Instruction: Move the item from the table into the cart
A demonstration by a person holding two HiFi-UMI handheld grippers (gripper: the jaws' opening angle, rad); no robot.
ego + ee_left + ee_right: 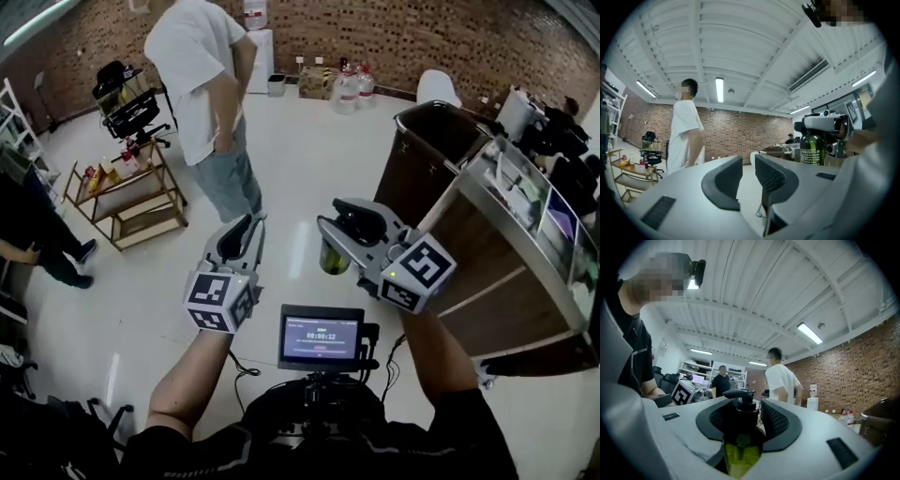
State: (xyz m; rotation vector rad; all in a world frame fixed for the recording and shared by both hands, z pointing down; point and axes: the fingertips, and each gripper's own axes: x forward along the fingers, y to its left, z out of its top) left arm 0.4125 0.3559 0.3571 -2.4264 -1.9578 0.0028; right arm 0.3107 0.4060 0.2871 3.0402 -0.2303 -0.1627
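Bottle sat clamped between the pads of your right tool, pump head poking above the jaws and green body hanging below, so it rode upright. You held it level in the air over the floor, not yet in the cart ahead to your right, probably to carry it across without tipping it. Your left tool had its jaws only narrowly apart with nothing between them; it seemed a spare, kept alongside and clear. A bystander stood near your path.
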